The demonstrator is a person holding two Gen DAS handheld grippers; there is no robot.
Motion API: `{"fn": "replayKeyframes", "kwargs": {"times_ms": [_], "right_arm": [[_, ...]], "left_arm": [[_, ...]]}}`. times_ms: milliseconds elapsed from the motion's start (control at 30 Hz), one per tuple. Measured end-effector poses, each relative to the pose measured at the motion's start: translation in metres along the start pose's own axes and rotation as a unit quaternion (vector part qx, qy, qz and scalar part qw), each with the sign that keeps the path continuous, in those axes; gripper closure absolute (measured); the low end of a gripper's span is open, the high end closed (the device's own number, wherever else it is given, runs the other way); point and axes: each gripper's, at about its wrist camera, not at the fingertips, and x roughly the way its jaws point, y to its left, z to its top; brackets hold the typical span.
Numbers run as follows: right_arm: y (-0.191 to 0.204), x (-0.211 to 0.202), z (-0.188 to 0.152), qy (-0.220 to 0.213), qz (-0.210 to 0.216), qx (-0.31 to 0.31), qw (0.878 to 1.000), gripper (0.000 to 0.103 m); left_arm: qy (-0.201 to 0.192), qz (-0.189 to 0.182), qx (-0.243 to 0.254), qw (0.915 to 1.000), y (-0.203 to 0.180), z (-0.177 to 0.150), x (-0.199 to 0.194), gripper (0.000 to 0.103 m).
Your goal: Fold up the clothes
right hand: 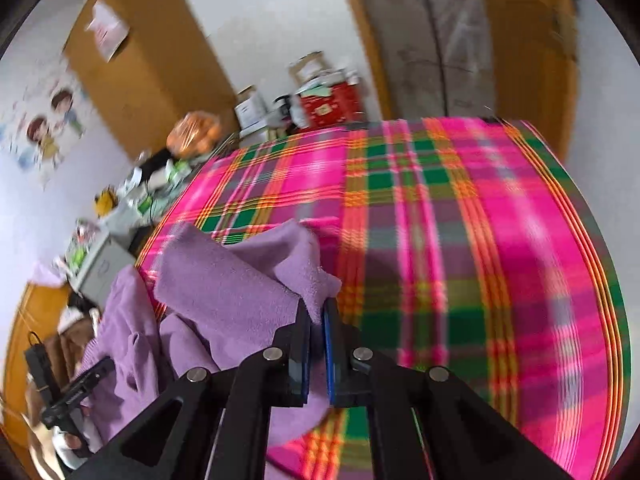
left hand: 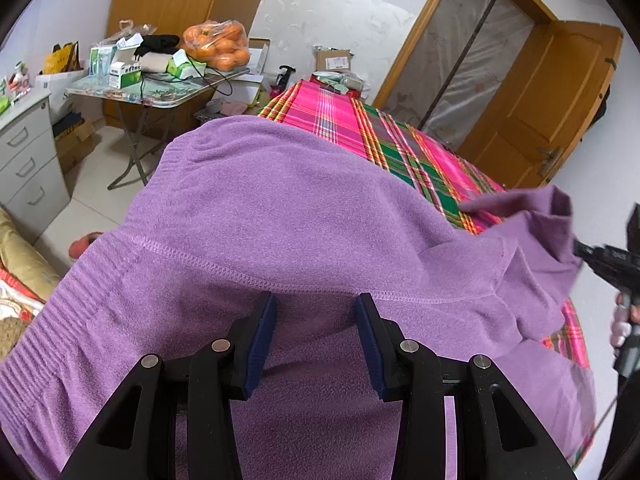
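A purple fleece garment (left hand: 280, 200) lies spread over a bed with a pink and green plaid sheet (left hand: 332, 116). My left gripper (left hand: 316, 308) hovers over its stitched hem, jaws apart, with fabric beneath them and nothing pinched. In the right wrist view my right gripper (right hand: 317, 308) is shut on a raised fold of the garment (right hand: 224, 280), lifting it above the sheet (right hand: 440, 220). This view is blurred by motion. The right gripper (left hand: 578, 249) also shows at the right edge of the left wrist view, with a hand below it. The left gripper (right hand: 100, 366) appears at the lower left.
Left of the bed stands a folding table (left hand: 168, 98) with a bag of oranges (left hand: 218, 46) and boxes. A grey drawer cabinet (left hand: 28, 152) is at the far left. Cardboard boxes (left hand: 334, 60) sit past the bed's far end, and a wooden door (left hand: 552, 104) stands to the right.
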Motion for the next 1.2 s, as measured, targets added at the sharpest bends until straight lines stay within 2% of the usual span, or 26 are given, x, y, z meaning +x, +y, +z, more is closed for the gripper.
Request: {"fn": "replayKeyframes", "kwargs": {"times_ms": [100,167,233,400,433,500,567,633,800,867,1000,1067,1133,1200], "right_arm": [[-0.027,-0.017,-0.027,-0.001,-0.003,0.036,0.999,0.097],[-0.041,-0.022,-0.045,0.018,0.003,0.052,0.998,0.097],[-0.047,-0.027,-0.068,0.042,0.008,0.053,0.998,0.094],[-0.036,-0.031,-0.093,0.093,0.03,-0.01,0.995,0.093],[-0.037,-0.035,-0.09,0.086,0.039,-0.014,0.995,0.092],[-0.041,-0.039,-0.081,0.069,0.052,-0.015,0.996,0.083],[-0.052,-0.039,-0.061,0.04,0.049,0.005,0.998,0.062],[-0.064,-0.033,-0.042,0.019,0.04,0.027,0.999,0.056],[-0.063,0.026,0.007,0.047,0.023,0.016,0.999,0.056],[-0.055,0.047,0.015,0.066,0.028,-0.001,0.997,0.056],[-0.048,0.095,0.027,0.099,0.013,-0.019,0.995,0.056],[-0.046,0.106,0.03,0.097,0.017,-0.019,0.995,0.055],[-0.043,0.114,0.029,0.105,0.021,-0.024,0.994,0.058],[-0.031,0.115,0.025,0.111,-0.003,-0.062,0.992,0.099]], "left_arm": [[0.002,0.02,0.018,0.9996,-0.007,-0.001,0.0,0.06],[0.006,0.031,0.033,0.9989,-0.014,-0.004,-0.003,0.06],[0.006,0.018,0.033,0.9993,-0.018,-0.008,-0.007,0.06],[-0.005,0.0,0.011,0.9999,-0.018,-0.008,-0.01,0.06],[-0.007,-0.002,0.007,0.9999,-0.018,-0.008,-0.009,0.06],[-0.009,-0.006,0.004,0.9999,-0.019,-0.011,-0.006,0.06],[-0.008,-0.009,0.004,0.9999,-0.019,-0.012,-0.004,0.06],[-0.006,-0.012,0.003,0.9999,-0.02,-0.012,-0.003,0.059],[-0.001,-0.003,0.01,0.9999,-0.024,-0.013,0.0,0.059],[0.001,0.004,0.016,0.9999,-0.026,-0.013,0.001,0.059],[0.002,0.012,0.023,0.9997,-0.027,-0.012,0.002,0.059],[0.002,0.011,0.022,0.9997,-0.026,-0.012,0.002,0.059],[0.002,0.011,0.022,0.9997,-0.026,-0.012,0.002,0.059],[0.003,0.013,0.023,0.9997,-0.026,-0.012,0.002,0.059]]}}
